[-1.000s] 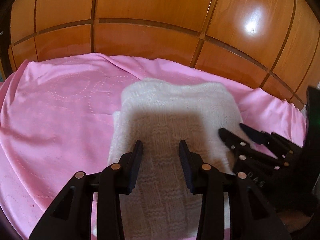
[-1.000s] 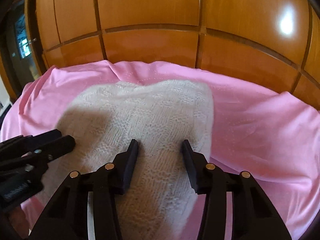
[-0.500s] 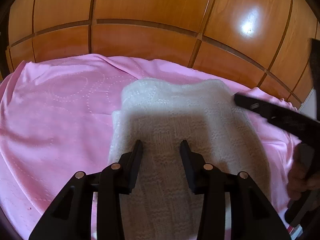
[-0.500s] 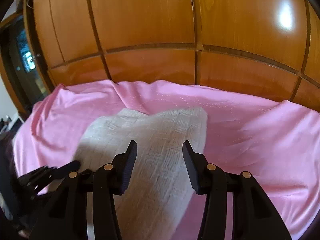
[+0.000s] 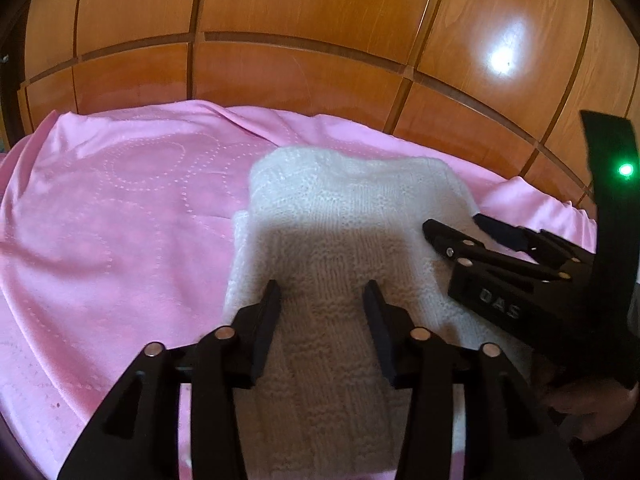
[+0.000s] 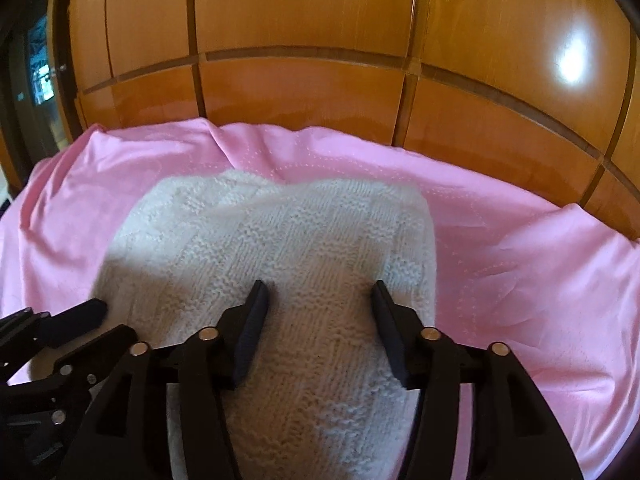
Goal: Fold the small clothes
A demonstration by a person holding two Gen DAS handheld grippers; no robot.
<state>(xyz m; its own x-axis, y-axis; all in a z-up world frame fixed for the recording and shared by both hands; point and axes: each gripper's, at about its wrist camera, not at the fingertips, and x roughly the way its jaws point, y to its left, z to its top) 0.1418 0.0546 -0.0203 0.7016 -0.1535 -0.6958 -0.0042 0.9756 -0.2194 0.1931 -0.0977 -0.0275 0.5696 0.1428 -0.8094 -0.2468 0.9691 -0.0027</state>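
Note:
A folded white knitted garment [image 5: 344, 216] lies on a pink sheet [image 5: 120, 216]; it also shows in the right wrist view [image 6: 280, 236]. My left gripper [image 5: 320, 292] is open and empty, its jaws low over the garment's near part. My right gripper [image 6: 318, 292] is open and empty, over the garment's near right part. In the left wrist view the right gripper [image 5: 452, 226] reaches in from the right over the garment's right edge. In the right wrist view the left gripper [image 6: 112, 320] sits at the lower left beside the garment.
A glossy wooden panelled wall [image 5: 320, 40] stands right behind the sheet's far edge; it also shows in the right wrist view [image 6: 320, 60]. The pink sheet [image 6: 520, 264] spreads wide on both sides of the garment.
My right gripper rose and pulled back half a second ago, then came down again over the garment's right side. The left gripper stayed nearly still. The garment kept its shape.

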